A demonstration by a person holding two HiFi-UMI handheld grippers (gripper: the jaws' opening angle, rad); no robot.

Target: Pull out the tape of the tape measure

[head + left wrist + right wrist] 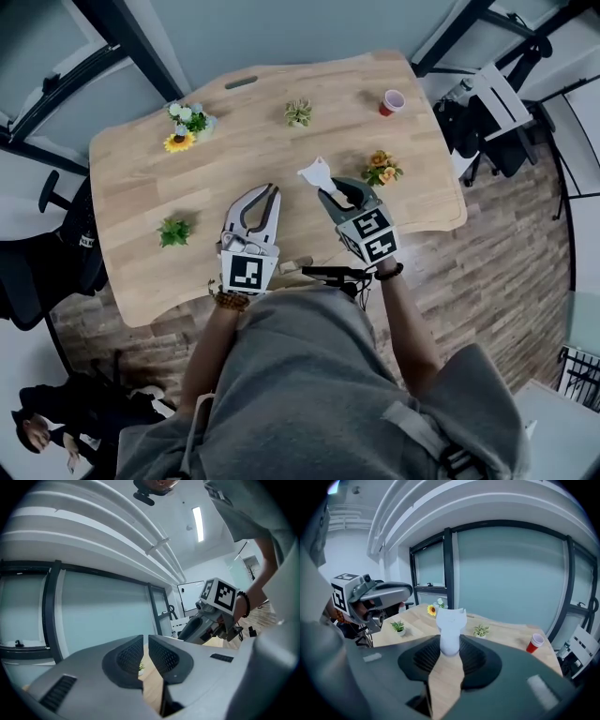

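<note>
My right gripper (328, 192) (450, 652) is raised above the wooden table (141, 178) and shut on a small white tape measure (316, 173) (451, 620), whose flared upper end sticks out past the pads. No tape shows pulled out. My left gripper (271, 191) (145, 656) hovers just to its left over the table's near edge. Its jaws are drawn together to a thin slit with nothing between them. Each gripper's camera catches the other from the side.
Small potted plants dot the table: a sunflower pot (183, 127), a green sprig (298, 113), orange flowers (382, 169) beside the right gripper, and a leafy pot (173, 231). A red cup (392, 101) stands far right. Office chairs (487, 112) flank the table.
</note>
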